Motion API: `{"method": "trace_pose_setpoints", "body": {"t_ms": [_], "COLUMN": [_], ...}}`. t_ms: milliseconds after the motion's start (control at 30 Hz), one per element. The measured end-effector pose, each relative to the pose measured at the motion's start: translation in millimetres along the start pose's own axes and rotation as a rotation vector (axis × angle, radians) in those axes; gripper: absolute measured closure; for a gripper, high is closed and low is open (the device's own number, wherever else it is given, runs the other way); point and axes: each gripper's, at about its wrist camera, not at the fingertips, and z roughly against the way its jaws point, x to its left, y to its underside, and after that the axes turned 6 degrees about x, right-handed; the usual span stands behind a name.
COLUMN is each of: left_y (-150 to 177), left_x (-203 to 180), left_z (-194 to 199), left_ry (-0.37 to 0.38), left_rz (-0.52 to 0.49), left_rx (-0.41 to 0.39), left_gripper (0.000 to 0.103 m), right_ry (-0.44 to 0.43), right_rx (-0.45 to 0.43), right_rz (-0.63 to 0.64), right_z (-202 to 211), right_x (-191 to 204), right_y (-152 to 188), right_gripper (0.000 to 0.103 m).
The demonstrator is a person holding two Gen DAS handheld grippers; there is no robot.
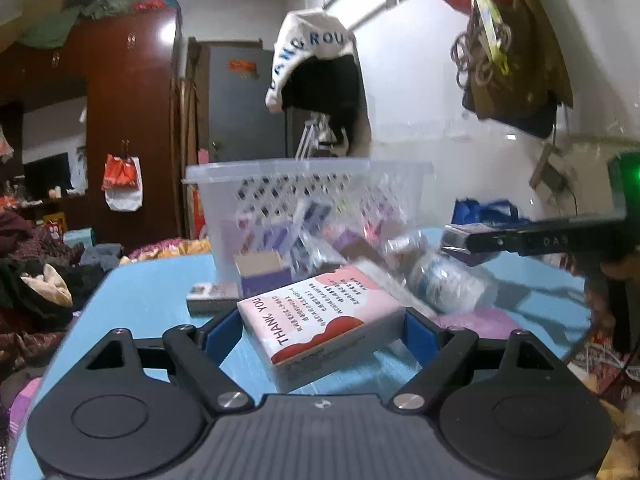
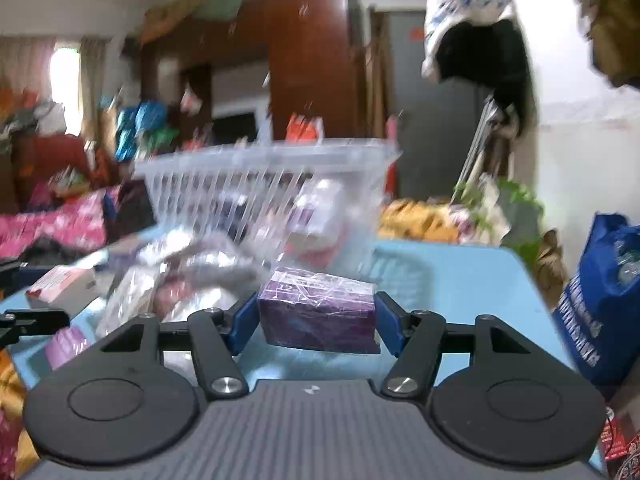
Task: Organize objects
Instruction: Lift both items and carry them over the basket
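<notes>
Nearest in the left wrist view, the left gripper (image 1: 322, 330) has a pink-and-white box (image 1: 320, 320) printed "THANK YOU" between its blue pads (image 1: 416, 338). Both pads sit at the box's short ends, so it looks clamped, though the left contact is partly hidden. The box is tilted, its near corner lifted clear of the blue table (image 1: 152, 292), and its long axis runs across the jaws, left to right.

In the right wrist view, the right gripper (image 2: 316, 320) is closed on a purple wrapped box (image 2: 318, 312), a pad against each end. This box also lies crosswise and appears raised off the tabletop.

Just beyond both loads is a heap of clear-wrapped packets (image 2: 192, 280), and a small flat box (image 1: 212, 296) rests on the table left of the pink box.

Farther still stands the clear plastic basket (image 1: 308, 196), already holding several boxes. It lies straight ahead of both grippers, and its rim stands above both held boxes. The coming move probably turns on that: each box must rise above the rim before travelling forward. The right gripper looks somewhat nearer the basket's right wall, while the left faces its front wall squarely. Blur makes finer judgement unsafe.
</notes>
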Motion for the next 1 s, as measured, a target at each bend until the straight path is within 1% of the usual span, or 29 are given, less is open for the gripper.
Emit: {"method": "trace_pose_setpoints", "body": {"t_ms": [100,200,367,467,667,900,1000], "left_y": [-3,-4,-4,-3,-5,-8,-10], "left_x": [2,4,8,7,8,12,16], "left_z": [3,4,6,8,12,16,16], "left_ry": [-0.008,-0.014,-0.02,-0.016,-0.022,-0.027,-0.03], "left_rz": [0.005,0.014,0.021,0.022,0.025,0.045,0.058], "left_rx": [-0.026,-0.05,-0.066,-0.082,-0.104,-0.125,-0.134], "left_gripper": [0.015,0.015,0.015,0.015,0.015,0.015,0.015], "right_ry": [0.027,0.072,0.047,0.041,-0.011,-0.026,-0.018], "right_rx": [-0.068,-0.127,-0.183,-0.199,-0.21,-0.23,-0.235], "right_rz": [-0.022,-0.008,-0.015,0.002,0.009,0.004,0.0], "right_z": [9,19,29,30,33,38,36], "right_x": [-2,0,2,6,8,9,9], "right_y": [2,3,6,8,8,7,6], "right_gripper": [0.038,0.038,0.038,0.038,0.038,0.038,0.038]}}
